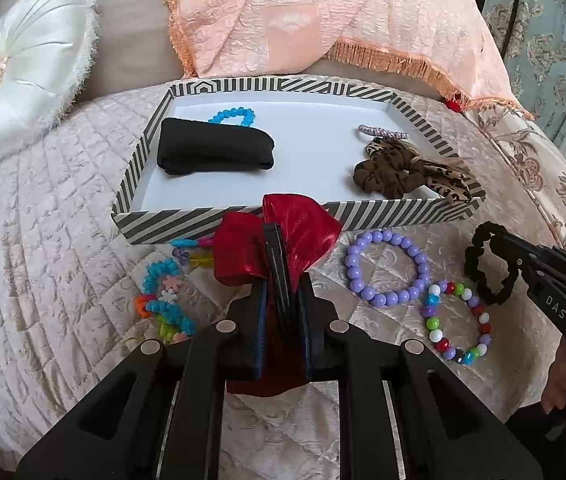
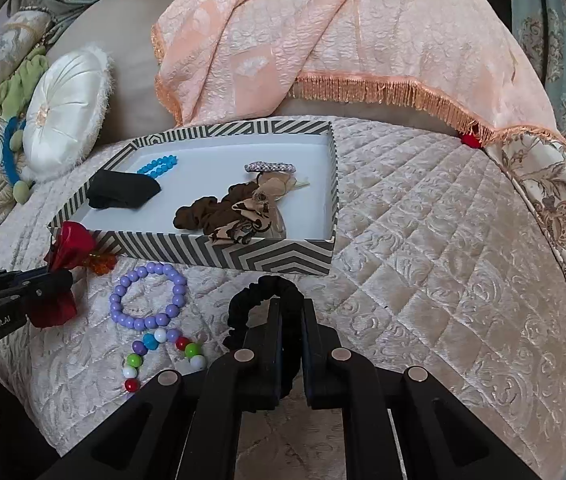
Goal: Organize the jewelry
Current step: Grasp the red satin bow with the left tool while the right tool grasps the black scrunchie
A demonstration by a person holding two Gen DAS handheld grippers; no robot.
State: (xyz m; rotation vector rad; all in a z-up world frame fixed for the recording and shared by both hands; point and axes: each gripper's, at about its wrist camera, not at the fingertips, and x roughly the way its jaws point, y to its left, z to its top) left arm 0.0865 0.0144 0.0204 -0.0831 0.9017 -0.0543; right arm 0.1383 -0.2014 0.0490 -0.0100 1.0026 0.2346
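A quilted cream velvet bedspread (image 1: 63, 264) fills the lower part of both views, with a peach fringed throw (image 1: 323, 20) draped across the top and a round white satin cushion (image 1: 31, 64) at the upper left. At the centre of the left wrist view sits a shallow striped tray (image 1: 363, 216) with a pale blue-white floor. Inside it, a folded black cloth (image 1: 215, 152) lies at the left with a turquoise bead bracelet (image 1: 232, 117) just behind it; at the right are a brown scrunchie (image 1: 383, 178), leopard-print ribbon (image 1: 449, 184) draped over the rim, and a rhinestone bangle (image 1: 383, 132) behind them.

In front of the tray, on the bedspread, the left gripper (image 1: 279, 248) is clamped on a shiny red satin hair bow (image 1: 303, 232), its crumpled loops fanning out on both sides of the jaws. The right gripper (image 2: 293, 308) is pinched on a black ruffled scrunchie (image 2: 259, 292), whose loop arcs past the fingertips.

Between the two grippers lies a lilac bead bracelet (image 1: 385, 266), round and matte, touching a multicoloured bead bracelet (image 1: 459, 320) of red, green, white, blue and purple beads. At the lower left of the left wrist view is a spiral bracelet (image 1: 165, 300) in turquoise and orange, with small bright plastic charms (image 1: 189, 250) near the tray's front wall.
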